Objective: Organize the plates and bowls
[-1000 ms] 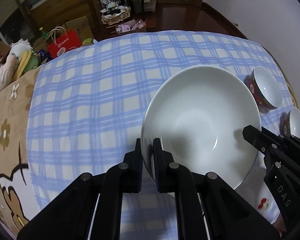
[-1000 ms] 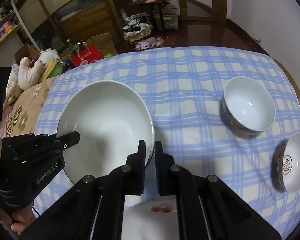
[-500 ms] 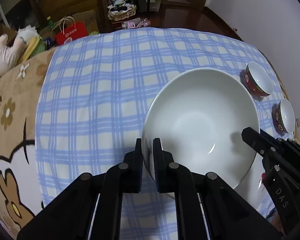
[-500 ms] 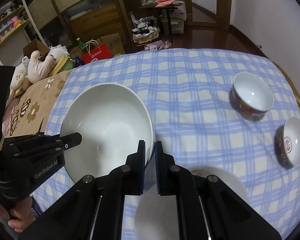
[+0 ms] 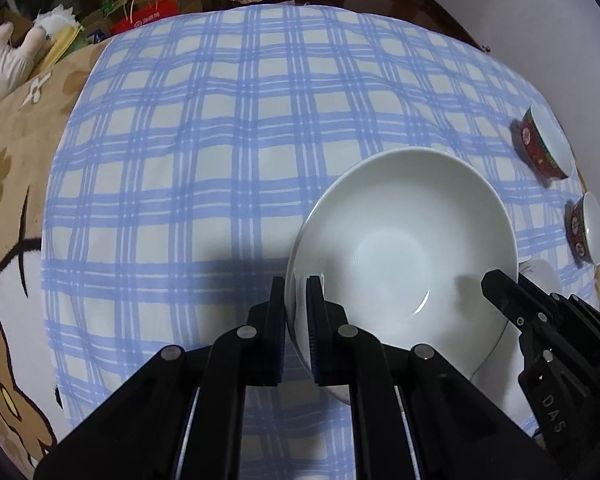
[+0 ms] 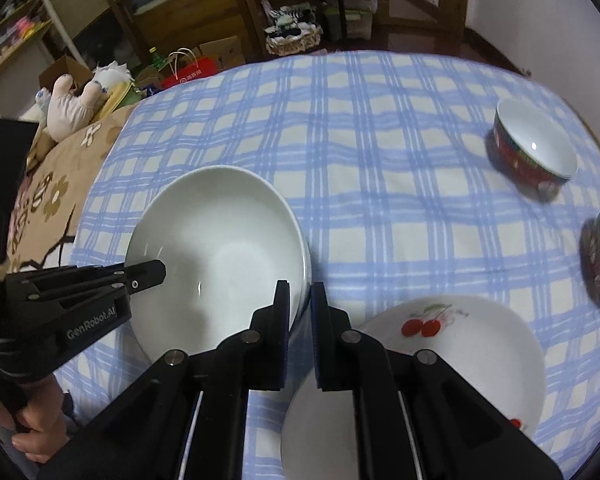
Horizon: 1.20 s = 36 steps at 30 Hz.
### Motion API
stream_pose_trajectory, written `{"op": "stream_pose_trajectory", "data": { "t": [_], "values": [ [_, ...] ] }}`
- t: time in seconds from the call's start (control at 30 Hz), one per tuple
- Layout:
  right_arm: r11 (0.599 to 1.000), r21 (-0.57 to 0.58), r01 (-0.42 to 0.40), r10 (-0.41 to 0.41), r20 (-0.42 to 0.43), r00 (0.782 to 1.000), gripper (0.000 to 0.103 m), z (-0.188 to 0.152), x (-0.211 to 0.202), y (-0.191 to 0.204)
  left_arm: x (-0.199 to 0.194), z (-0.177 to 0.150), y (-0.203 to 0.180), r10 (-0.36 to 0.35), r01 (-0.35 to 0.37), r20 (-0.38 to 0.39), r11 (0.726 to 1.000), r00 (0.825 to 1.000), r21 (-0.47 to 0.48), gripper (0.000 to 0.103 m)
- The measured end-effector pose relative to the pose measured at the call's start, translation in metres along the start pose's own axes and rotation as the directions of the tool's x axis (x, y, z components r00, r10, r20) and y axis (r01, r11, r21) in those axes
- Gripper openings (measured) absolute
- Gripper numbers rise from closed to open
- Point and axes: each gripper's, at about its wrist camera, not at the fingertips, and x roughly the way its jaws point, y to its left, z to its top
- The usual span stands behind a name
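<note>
Lifted clear since a second ago, the big white bowl (image 6: 216,256) is now uncovering the cherry plate (image 6: 452,360) that is lying just right of the right gripper (image 6: 300,304). Both grippers, the left gripper (image 5: 296,300) included, are pinching opposite rims nearly closed, sharing its weight. Two red bowls (image 6: 534,152) are sitting well ahead, rightward.

I see a glossy, smooth white bowl (image 5: 400,248), probably ceramic, a soft matt checked cloth (image 5: 220,140), and matt black plastic fingers (image 6: 282,320).
</note>
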Motion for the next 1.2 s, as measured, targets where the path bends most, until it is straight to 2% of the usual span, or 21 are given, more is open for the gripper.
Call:
{"op": "stream_pose_trajectory", "data": {
  "t": [0.23,0.37,0.53,1.2],
  "values": [
    [1.0,0.018,-0.003,0.004,-0.014,1.0,0.011,-0.003,0.0055,-0.0056,0.0018,0.0033,-0.0079,0.035,-0.036,0.015,0.998,0.999,0.058,0.01],
    [1.0,-0.019,0.007,-0.008,-0.013,1.0,0.011,-0.0009,0.0044,-0.0015,0.0044,0.0009,-0.0103,0.065,-0.066,0.015,0.995,0.998,0.078,0.01],
    [0.999,-0.041,0.023,-0.024,-0.009,1.0,0.011,-0.0009,0.0053,0.0019,0.0072,0.0022,-0.0031,0.019,-0.019,-0.01,0.998,1.0,0.058,0.01],
    [0.998,-0.054,0.042,-0.043,-0.01,0.999,0.011,-0.0007,0.0087,0.0023,0.0057,0.0021,-0.0037,0.012,-0.011,-0.017,0.998,1.0,0.061,0.01]
  ]
}}
